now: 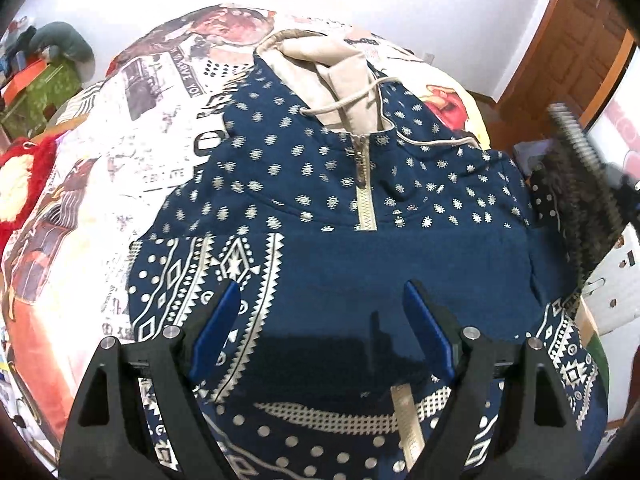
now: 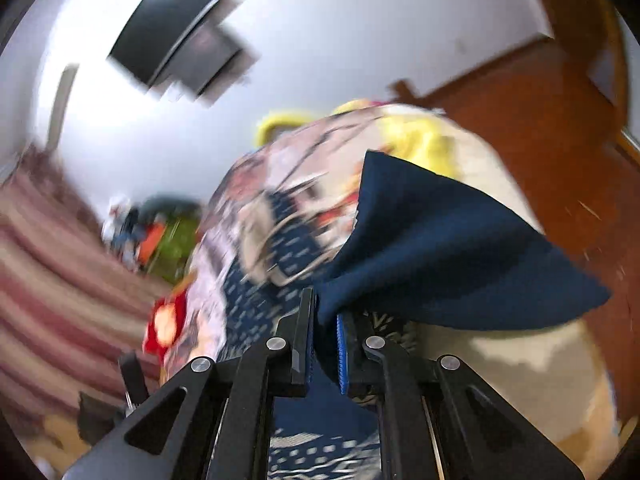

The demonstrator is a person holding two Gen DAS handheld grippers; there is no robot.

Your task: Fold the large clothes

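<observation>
Left gripper [image 1: 322,304] hangs over the hoodie [image 1: 360,248] with my two blue pads [image 1: 216,332] spread wide and nothing between them. Right gripper [image 2: 326,336] has both fingers pinched together on one fold of plain navy cloth, which fans up and to the right of the jaws (that view is badly blurred).

One hoodie, navy with white print, lies front up on the bed cover [image 1: 132,128]. It covers the middle and right of the bed, with the hood toward the far end. Counted on it: one beige hood [image 1: 320,68], one short zip [image 1: 366,184] at the neck, one drawstring [image 1: 352,100] looping across the hood lining. Chest has rows of small white dots and suns; lower part has bands of zigzags and diamonds on the left and right sides, with a plain navy panel between.

One bed cover, a patchwork of printed pictures and lettering. One red fuzzy thing [image 1: 24,184] at the left edge of the bed. One green box [image 1: 44,92] far left with clutter on top (count unclear). One wooden door [image 1: 576,36] far right.

My right gripper shows in the left view as a dark blur [image 1: 580,184] at the right edge, beside the hoodie's sleeve.
</observation>
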